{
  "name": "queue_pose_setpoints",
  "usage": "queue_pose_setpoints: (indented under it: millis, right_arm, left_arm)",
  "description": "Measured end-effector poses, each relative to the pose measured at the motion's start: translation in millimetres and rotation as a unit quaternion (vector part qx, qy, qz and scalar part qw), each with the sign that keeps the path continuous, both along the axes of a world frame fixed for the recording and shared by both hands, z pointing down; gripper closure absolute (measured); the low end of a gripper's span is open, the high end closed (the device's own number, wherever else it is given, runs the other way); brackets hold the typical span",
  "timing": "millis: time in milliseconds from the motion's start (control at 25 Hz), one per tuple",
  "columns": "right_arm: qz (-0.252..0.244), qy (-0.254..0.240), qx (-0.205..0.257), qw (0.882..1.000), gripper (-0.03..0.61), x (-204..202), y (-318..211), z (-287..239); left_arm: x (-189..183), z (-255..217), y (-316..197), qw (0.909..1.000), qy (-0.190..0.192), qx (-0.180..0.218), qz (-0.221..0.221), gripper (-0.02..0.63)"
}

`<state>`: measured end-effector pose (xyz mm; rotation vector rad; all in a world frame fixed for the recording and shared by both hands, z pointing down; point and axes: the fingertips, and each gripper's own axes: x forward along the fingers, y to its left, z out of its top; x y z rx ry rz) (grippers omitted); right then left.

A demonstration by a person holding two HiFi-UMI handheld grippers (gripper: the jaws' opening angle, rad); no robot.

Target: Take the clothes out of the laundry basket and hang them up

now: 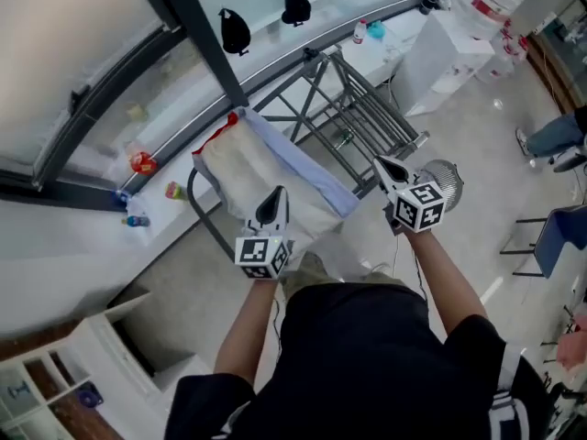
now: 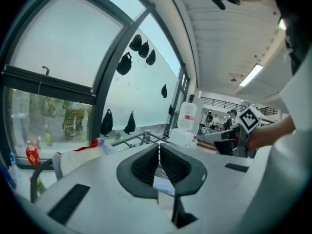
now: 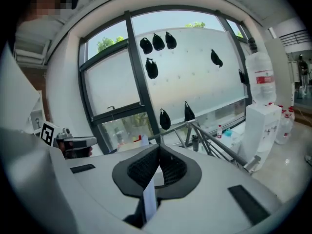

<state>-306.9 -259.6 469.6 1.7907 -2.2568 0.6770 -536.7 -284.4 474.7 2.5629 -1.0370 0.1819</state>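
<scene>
L gripper (image 1: 277,196) & R gripper (image 1: 382,165), mid-frame, both clamped on edge of cream/blue cloth (image 1: 246,174) held betw them, drying rack (image 1: 369,110) just behind

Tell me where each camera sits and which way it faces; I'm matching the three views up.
Head view: on the person's head, looking steeply down on the grey metal drying rack and white-and-blue fabric cloth; shows torso, forearms, left gripper, right gripper.
Left gripper view: on the left gripper, facing the dark-framed window along its fingers, shut on the cloth; right gripper shows at right.
Right gripper view: on the right gripper, facing the window; fingers shut on the cloth; left gripper at left.
Shared: all views show the rack.
</scene>
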Motion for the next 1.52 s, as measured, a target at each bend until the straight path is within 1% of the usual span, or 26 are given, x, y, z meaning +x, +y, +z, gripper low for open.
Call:
queue_pose_setpoints:
  millis: [120, 280, 400, 480, 600, 720, 800, 920, 1040, 1160, 1240, 1360, 1440, 1520]
  right_arm:
    - [0.027, -0.004, 0.002, 1.000, 0.578, 42, 68, -1]
    - [0.036, -0.017, -0.004, 0.999, 0.578, 113, 169, 8]
    - [0.073, -0.026, -0.004, 0.997, 0.578, 174, 245, 19]
    - [0.105, -0.029, -0.004, 0.994, 0.578, 211, 285, 26]
    - [0.143, -0.040, -0.002, 0.989, 0.578, 259, 336, 32]
    - [0.169, -0.035, 0.005, 0.985, 0.578, 299, 373, 32]
    - [0.191, -0.032, 0.006, 0.981, 0.578, 320, 397, 33]
    - [0.230, -0.050, 0.003, 0.972, 0.578, 343, 430, 40]
    - [0.263, -0.068, -0.006, 0.962, 0.578, 357, 454, 52]
    - [0.285, -0.078, -0.018, 0.955, 0.578, 369, 469, 63]
    - [0.301, -0.082, -0.022, 0.950, 0.578, 381, 476, 69]
    - [0.335, -0.085, -0.017, 0.938, 0.578, 406, 478, 72]
    - [0.348, -0.087, -0.003, 0.933, 0.578, 426, 463, 71]
    - [0.353, -0.086, 0.003, 0.931, 0.578, 449, 444, 76]
  left_arm:
    - [60, -13, 34, 0.9994, 0.012, -0.010, 0.030, 0.603]
    - [150, -26, 96, 0.9984, 0.021, -0.002, 0.051, 0.603]
    - [216, -22, 143, 0.9963, 0.009, 0.014, 0.084, 0.603]
    - [256, -16, 167, 0.9948, 0.000, 0.008, 0.102, 0.603]
    - [312, -11, 204, 0.9930, -0.008, -0.007, 0.118, 0.602]
    - [365, -9, 238, 0.9891, -0.018, -0.012, 0.145, 0.601]
    - [397, -4, 258, 0.9845, -0.027, -0.013, 0.173, 0.602]
    - [435, 13, 282, 0.9756, -0.045, -0.027, 0.213, 0.601]
    - [469, 45, 297, 0.9638, -0.071, -0.056, 0.251, 0.601]
    - [504, 88, 310, 0.9460, -0.105, -0.079, 0.296, 0.601]
    - [533, 121, 319, 0.9310, -0.132, -0.083, 0.330, 0.601]
    - [585, 168, 328, 0.9048, -0.170, -0.059, 0.386, 0.601]
    - [617, 201, 326, 0.8891, -0.188, -0.048, 0.415, 0.601]
    - [648, 243, 320, 0.8753, -0.205, -0.067, 0.433, 0.601]
